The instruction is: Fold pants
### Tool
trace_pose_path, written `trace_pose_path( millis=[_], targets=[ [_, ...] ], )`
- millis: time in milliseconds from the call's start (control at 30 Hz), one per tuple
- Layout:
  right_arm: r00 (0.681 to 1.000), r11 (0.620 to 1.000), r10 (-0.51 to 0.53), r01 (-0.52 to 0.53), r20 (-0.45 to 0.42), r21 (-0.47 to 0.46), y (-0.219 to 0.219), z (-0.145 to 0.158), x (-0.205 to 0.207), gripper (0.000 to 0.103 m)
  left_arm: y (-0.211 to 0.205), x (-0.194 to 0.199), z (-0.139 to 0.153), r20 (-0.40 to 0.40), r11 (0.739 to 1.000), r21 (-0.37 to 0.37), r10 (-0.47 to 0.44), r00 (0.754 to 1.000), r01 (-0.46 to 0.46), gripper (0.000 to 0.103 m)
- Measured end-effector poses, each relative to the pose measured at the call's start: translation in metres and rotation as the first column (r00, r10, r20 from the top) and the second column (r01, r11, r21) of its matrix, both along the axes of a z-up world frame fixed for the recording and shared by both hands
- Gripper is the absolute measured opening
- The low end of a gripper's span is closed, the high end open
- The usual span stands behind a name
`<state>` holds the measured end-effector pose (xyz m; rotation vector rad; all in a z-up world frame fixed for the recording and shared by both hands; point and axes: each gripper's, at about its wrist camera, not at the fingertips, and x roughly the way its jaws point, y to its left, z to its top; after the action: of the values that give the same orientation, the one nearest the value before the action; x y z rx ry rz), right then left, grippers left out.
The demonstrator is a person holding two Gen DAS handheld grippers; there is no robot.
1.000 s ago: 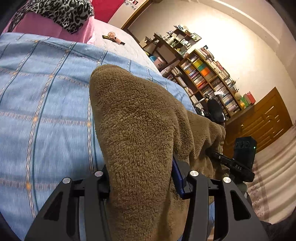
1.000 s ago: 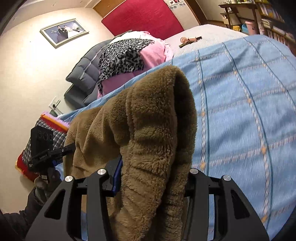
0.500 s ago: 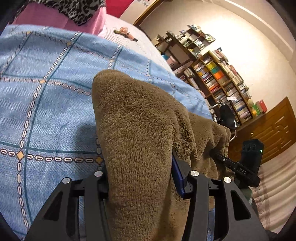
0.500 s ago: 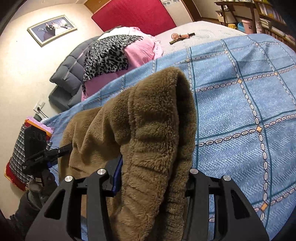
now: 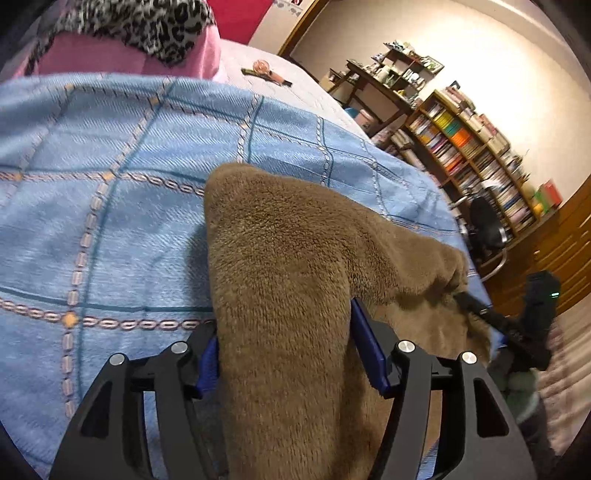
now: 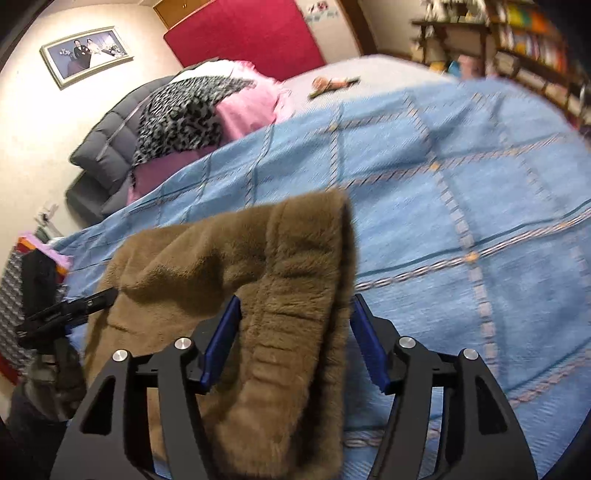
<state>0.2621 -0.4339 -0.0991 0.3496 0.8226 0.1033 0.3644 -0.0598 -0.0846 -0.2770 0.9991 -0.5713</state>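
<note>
The pants are brown fleece (image 5: pixel 295 280), held up over a blue checked bedspread (image 5: pixel 110 184). My left gripper (image 5: pixel 284 354) is shut on one corner of the pants, which drape over its blue pads. My right gripper (image 6: pixel 295 339) has the other corner of the pants (image 6: pixel 288 295) between its blue pads; the jaws stand a little apart around the thick cloth. Each gripper shows in the other's view: the right one at the far right of the left wrist view (image 5: pixel 517 325), the left one at the far left of the right wrist view (image 6: pixel 62 310).
Pink and leopard-print bedding (image 6: pixel 195 110) is piled at the head of the bed against a red headboard (image 6: pixel 251 33). A small brush-like object (image 6: pixel 332 83) lies on the bed. Bookshelves (image 5: pixel 472 147) and an office chair (image 5: pixel 487 225) stand to the right.
Both grippers have come down and forward over the bedspread with the pants. The right jaws have opened slightly around the cloth.
</note>
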Motion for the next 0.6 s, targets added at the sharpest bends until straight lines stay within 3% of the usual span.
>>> trace_pose_path(
  millis=[167,233,333,433,600],
  targets=[
    [0.999,0.996,-0.012,0.015,0.040,-0.092,0.009,0.015,-0.031,0.063,-0.005,-0.032,0.017,0.102,0.993,0.118,0.010,0.995,-0.022,0.064],
    [0.998,0.991,-0.013,0.020,0.054,-0.132,0.017,0.017,-0.042,0.063,-0.001,-0.044,0.020,0.143,0.990,0.135,0.016,0.990,-0.036,0.070],
    [0.995,0.981,-0.003,0.021,0.096,-0.193,0.032,0.024,-0.057,0.063,-0.004,-0.064,0.029,0.194,0.989,0.142,0.008,0.981,-0.036,0.071],
    [0.996,0.973,0.017,0.003,0.086,-0.230,0.044,0.024,-0.058,0.063,-0.012,-0.073,0.027,0.198,0.988,0.157,-0.016,0.980,-0.016,0.071],
    [0.998,0.966,-0.059,0.063,0.026,-0.251,0.038,0.011,-0.059,0.063,-0.020,-0.077,0.004,0.171,0.973,0.230,-0.035,0.985,-0.005,0.071]
  ],
)
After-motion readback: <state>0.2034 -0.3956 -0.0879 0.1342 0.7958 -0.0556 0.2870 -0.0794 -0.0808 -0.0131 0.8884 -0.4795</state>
